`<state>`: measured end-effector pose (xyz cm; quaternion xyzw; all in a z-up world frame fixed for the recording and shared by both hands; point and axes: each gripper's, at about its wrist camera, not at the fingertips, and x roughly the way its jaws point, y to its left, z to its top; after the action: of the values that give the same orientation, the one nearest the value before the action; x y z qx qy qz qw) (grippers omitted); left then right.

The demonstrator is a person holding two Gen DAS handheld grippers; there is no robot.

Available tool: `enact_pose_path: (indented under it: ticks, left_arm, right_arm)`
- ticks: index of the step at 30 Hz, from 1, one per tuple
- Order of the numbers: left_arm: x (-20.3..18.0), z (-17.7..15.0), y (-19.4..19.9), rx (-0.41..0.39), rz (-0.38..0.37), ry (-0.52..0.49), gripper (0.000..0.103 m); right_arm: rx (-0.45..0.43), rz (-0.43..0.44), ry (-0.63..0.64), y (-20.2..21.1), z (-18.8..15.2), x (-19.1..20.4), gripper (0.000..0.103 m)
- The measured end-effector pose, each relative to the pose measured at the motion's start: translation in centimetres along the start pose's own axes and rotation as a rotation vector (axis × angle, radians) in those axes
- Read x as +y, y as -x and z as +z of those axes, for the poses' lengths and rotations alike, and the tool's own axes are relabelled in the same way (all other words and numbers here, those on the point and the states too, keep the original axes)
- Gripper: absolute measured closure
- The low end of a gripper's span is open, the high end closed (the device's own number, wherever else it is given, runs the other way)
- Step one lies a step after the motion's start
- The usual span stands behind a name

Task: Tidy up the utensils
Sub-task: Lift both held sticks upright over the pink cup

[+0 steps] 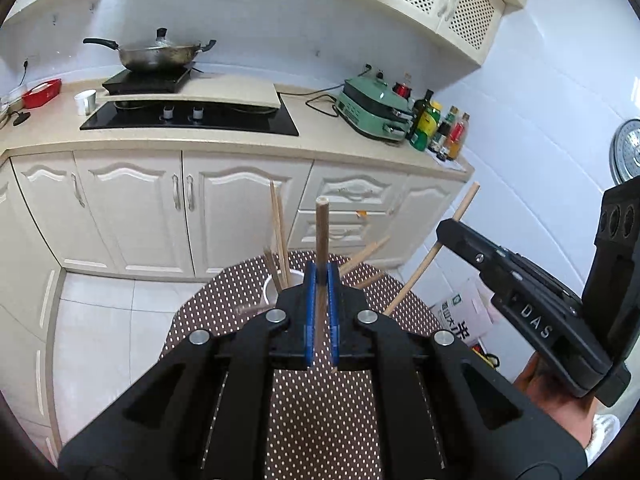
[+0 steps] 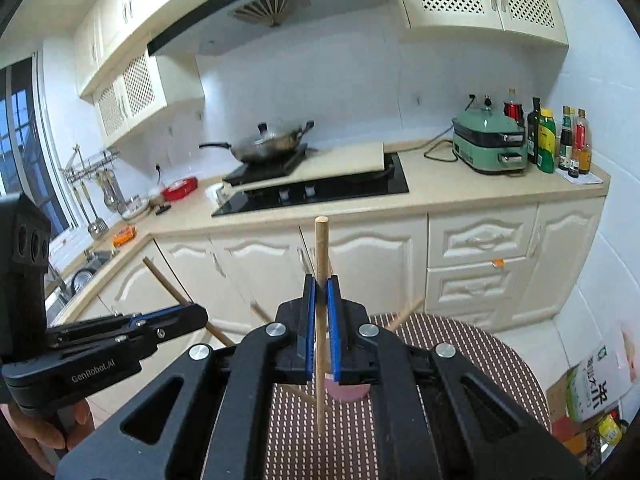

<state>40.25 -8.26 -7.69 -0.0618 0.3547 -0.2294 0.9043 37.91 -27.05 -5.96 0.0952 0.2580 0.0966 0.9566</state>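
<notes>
Above the dotted table [image 1: 224, 320], a white cup [image 1: 272, 288] bristling with upright sticks [image 1: 280, 236] blocks the far left; loose chopsticks [image 1: 366, 254] obstruct the far right. A pink cup [image 2: 348, 392] stands mid-table.

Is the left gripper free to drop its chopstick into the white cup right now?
Probably yes. The left gripper is shut on one chopstick, and the white cup sits just ahead and lower left with its mouth open, though other chopsticks already lean there.

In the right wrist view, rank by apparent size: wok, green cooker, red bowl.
1. Green cooker and wok: look alike, not ranked.
2. Red bowl, smallest, though it also sits farther along the counter.
</notes>
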Motion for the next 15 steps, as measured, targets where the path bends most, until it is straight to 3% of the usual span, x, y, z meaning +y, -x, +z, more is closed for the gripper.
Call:
enact_pose_path:
  ticks: [7,15]
  left_arm:
    - [0.3,2.2,-1.5,-0.027,0.029,0.009,0.097]
    - [1.4,2.7,-4.5,-0.002,0.074,0.029,0.097]
  right_arm:
    - [-0.024,0.013,0.025,-2.7,1.7,-0.8,0.098]
    - [0.005,0.033,0.037,-6.2,2.1,-1.7,0.098]
